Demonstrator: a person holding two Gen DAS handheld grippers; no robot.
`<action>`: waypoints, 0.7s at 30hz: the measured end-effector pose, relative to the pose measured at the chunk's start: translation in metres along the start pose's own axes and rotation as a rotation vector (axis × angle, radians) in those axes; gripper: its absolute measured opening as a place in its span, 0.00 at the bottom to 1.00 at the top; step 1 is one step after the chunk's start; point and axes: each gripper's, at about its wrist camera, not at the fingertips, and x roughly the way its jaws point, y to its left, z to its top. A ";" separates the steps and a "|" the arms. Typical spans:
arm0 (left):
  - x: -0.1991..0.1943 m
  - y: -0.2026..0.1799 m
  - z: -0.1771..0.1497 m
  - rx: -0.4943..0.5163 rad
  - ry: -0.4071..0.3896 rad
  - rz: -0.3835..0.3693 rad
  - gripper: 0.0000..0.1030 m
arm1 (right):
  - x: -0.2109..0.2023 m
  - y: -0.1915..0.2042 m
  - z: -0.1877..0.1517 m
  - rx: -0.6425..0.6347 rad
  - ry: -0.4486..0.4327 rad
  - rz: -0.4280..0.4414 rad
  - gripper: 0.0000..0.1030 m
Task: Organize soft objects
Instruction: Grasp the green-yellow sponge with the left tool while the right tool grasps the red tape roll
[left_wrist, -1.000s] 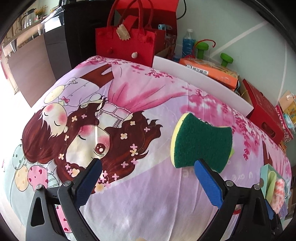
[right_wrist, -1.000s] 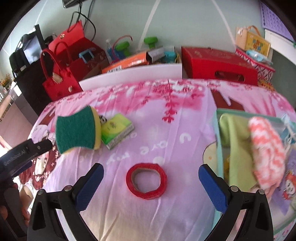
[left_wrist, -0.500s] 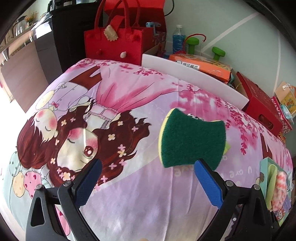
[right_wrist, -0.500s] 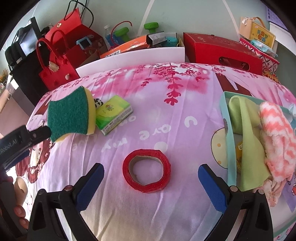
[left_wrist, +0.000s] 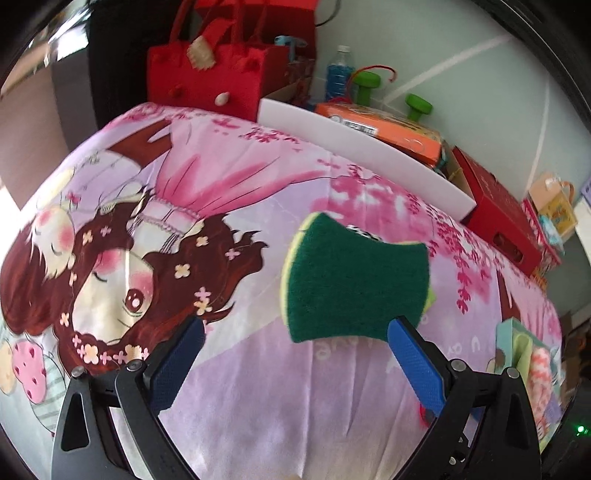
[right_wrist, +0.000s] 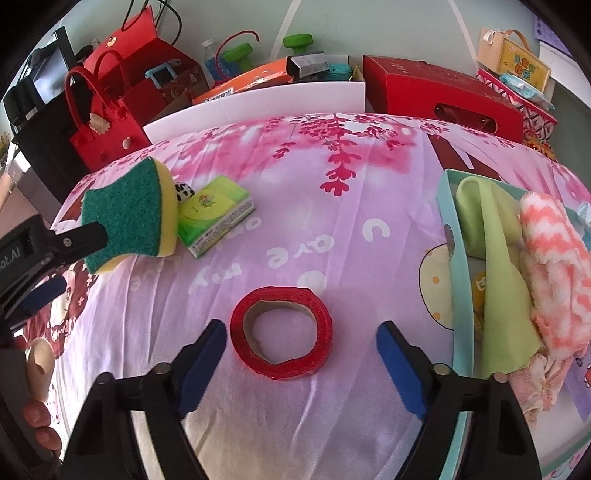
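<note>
A green-and-yellow sponge (left_wrist: 354, 277) (right_wrist: 129, 218) stands tilted on the pink cartoon bedspread (left_wrist: 258, 387), against a green tissue pack (right_wrist: 214, 214). My left gripper (left_wrist: 295, 325) (right_wrist: 62, 266) is open wide; its right fingertip is at the sponge's lower edge, and nothing lies between the pads. My right gripper (right_wrist: 301, 328) hovers over a red tape roll (right_wrist: 280, 332). Its jaws are closing, the roll lies between them, and the pads do not touch it. A teal box (right_wrist: 448, 206) (left_wrist: 517, 339) at the right holds a light green cloth (right_wrist: 495, 258) and a pink-and-white fluffy cloth (right_wrist: 554, 266).
A small black-and-white thing (right_wrist: 184, 192) peeks out behind the sponge. Behind the bed stand a white board (right_wrist: 258, 107), red felt bags (right_wrist: 103, 125), an orange box (left_wrist: 388, 125) and a red case (right_wrist: 439, 92). A person's fingers (right_wrist: 37, 417) show at the lower left.
The right gripper's jaws have come closer together around the tape roll, which looks nearer. In the left wrist view the sponge has grown and drifted left.
</note>
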 end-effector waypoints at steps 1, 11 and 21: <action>0.001 0.003 0.000 -0.014 0.000 -0.004 0.96 | 0.000 0.000 0.000 0.002 0.002 0.002 0.81; 0.010 0.021 0.001 -0.118 -0.005 -0.079 0.68 | 0.001 0.001 0.000 -0.006 0.006 0.002 0.79; 0.022 0.016 -0.001 -0.151 0.001 -0.219 0.56 | 0.002 0.002 0.000 -0.012 0.013 0.001 0.78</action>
